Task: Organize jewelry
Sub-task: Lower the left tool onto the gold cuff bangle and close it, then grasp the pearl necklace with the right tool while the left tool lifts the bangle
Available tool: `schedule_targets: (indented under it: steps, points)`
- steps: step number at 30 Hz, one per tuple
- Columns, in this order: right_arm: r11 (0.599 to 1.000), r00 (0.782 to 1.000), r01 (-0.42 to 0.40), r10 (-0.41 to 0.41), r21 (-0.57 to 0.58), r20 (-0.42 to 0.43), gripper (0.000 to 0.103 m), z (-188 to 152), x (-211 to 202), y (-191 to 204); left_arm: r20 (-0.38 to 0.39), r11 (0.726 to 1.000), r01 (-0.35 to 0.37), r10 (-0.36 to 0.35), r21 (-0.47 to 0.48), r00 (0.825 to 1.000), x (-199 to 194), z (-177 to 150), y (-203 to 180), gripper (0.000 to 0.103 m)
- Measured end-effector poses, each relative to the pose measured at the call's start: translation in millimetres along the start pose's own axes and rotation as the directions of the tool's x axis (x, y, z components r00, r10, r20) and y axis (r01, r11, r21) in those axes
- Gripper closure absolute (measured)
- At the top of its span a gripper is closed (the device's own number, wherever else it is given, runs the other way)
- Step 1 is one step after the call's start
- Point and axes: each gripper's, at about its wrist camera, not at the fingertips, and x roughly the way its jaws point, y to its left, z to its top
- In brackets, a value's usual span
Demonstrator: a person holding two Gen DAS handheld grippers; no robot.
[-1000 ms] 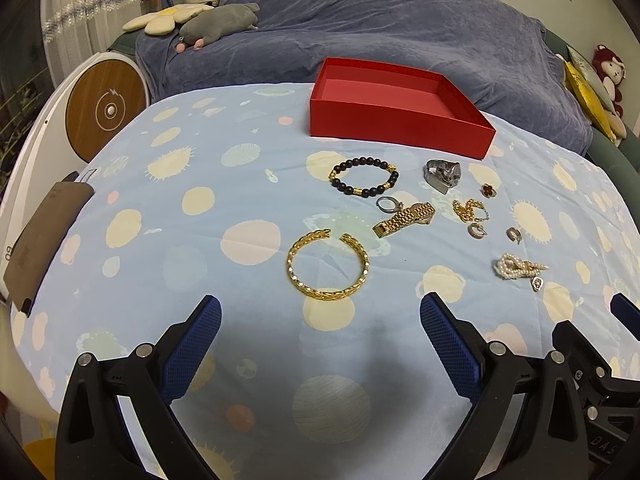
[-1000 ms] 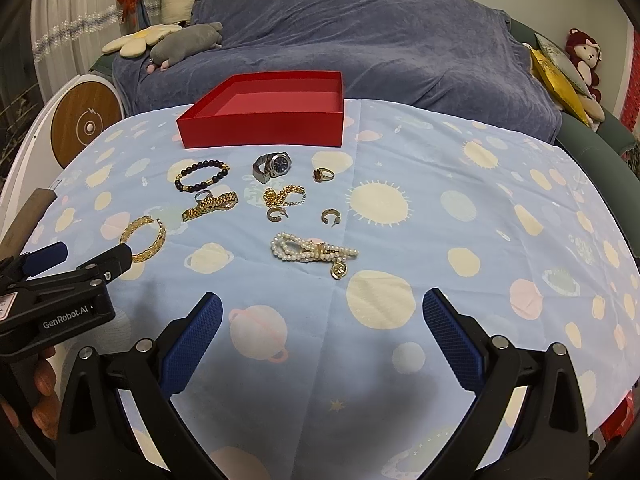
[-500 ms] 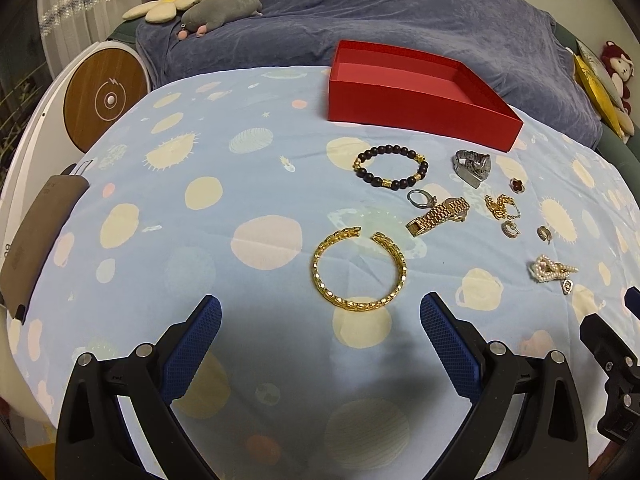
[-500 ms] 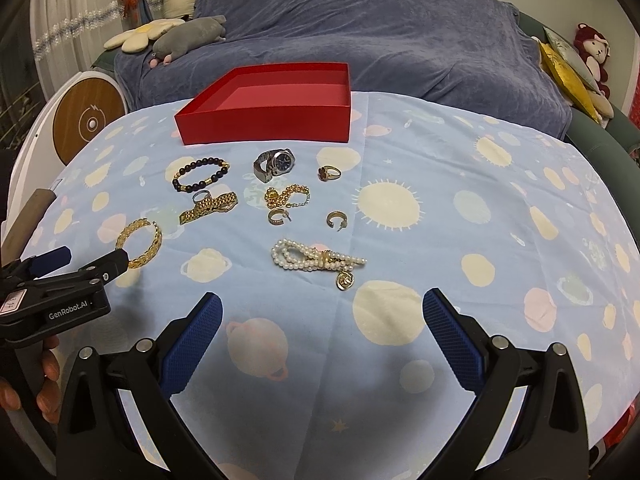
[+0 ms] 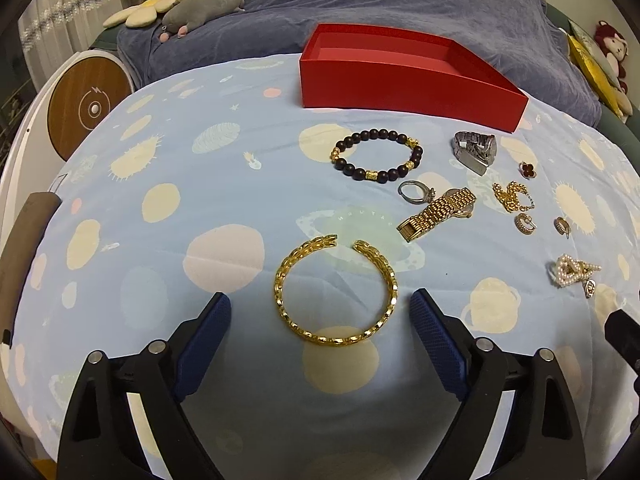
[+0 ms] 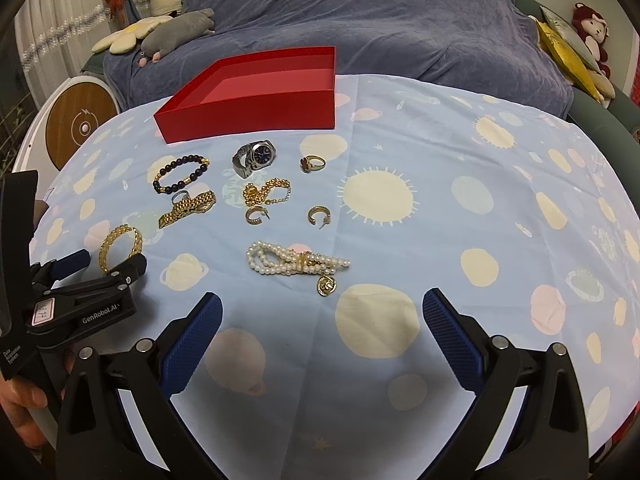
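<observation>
A gold open bangle (image 5: 280, 292) lies flat on the planet-print cloth, between the blue pads of my left gripper (image 5: 320, 306). The jaws are closing, and neither pad touches the bangle. Seen from the right wrist, the left gripper (image 6: 110, 260) sits low over the bangle (image 6: 120, 246). My right gripper (image 6: 323, 302) stands open and empty just short of the pearl bracelet (image 6: 296, 262). Behind lie a dark beaded bracelet (image 5: 376, 156), a gold watch (image 5: 436, 212), a silver watch (image 5: 476, 152), a gold chain (image 5: 510, 196), rings and hoop earrings. The empty red box (image 5: 400, 84) stands at the back.
A round wood-faced device (image 5: 86, 110) stands beyond the table's left edge, and a brown flat object (image 5: 24, 240) lies at that edge. A blue blanket-covered sofa (image 6: 380, 28) with plush toys runs behind the table. A hand holds the left gripper at the lower left (image 6: 20, 404).
The left gripper has moved forward and down until the gold bangle lies between its fingers, which have drawn slightly inward. The right gripper has come closer to the pearl bracelet.
</observation>
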Motion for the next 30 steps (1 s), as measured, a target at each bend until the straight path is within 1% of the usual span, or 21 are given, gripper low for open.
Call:
schedule_targets:
  steps: [2, 3, 5, 10, 17, 21, 25, 28, 30]
  points:
    - [1.000, 1.000, 0.000, 0.000, -0.002, -0.005, 0.005, -0.8, 2.0, -0.9, 0.007, 1.000, 0.009, -0.009, 0.004, 1.000, -0.9, 1.1, -1.1, 0.030]
    - [1.000, 1.000, 0.001, -0.001, -0.002, -0.007, 0.005, -1.2, 2.8, -1.1, 0.012, 1.000, 0.011, -0.011, 0.009, 1.000, -1.6, 1.6, -2.6, 0.033]
    - [1.000, 1.000, 0.000, 0.000, -0.001, -0.009, 0.005, -1.5, 3.8, -2.3, 0.018, 0.999, 0.023, -0.023, 0.023, 1.000, -2.9, 2.1, -5.8, 0.045]
    - [1.000, 1.000, -0.001, 0.001, -0.006, 0.000, 0.005, -0.3, 5.1, -2.9, 0.014, 0.999, 0.044, -0.044, 0.027, 0.999, -4.0, 3.9, -8.1, 0.046]
    - [0.999, 0.999, -0.026, 0.027, -0.034, 0.026, 0.005, 9.9, 12.1, -2.3, -0.004, 0.996, 0.078, -0.078, -0.034, 0.997, -8.1, 8.4, 1.6, 0.046]
    - [0.996, 0.999, -0.049, 0.050, -0.076, 0.012, 0.008, 13.9, 24.3, 2.3, 0.009, 0.996, 0.080, -0.080, -0.043, 0.997, -12.2, 10.3, 4.6, 0.046]
    - [0.993, 0.998, -0.063, 0.062, -0.101, -0.017, 0.009, 15.5, 39.1, 5.7, 0.009, 0.994, 0.095, -0.095, -0.052, 0.995, -15.1, 11.7, 7.1, 0.046]
    - [0.991, 0.998, -0.069, 0.066, -0.119, -0.024, 0.009, 15.1, 46.4, 7.9, 0.009, 0.994, 0.099, -0.099, -0.055, 0.995, -16.2, 11.8, 9.0, 0.046]
    - [0.989, 0.997, -0.075, 0.071, -0.128, -0.030, 0.014, 15.5, 51.0, 8.6, 0.010, 0.994, 0.099, -0.099, -0.056, 0.995, -16.9, 11.2, 9.3, 0.046]
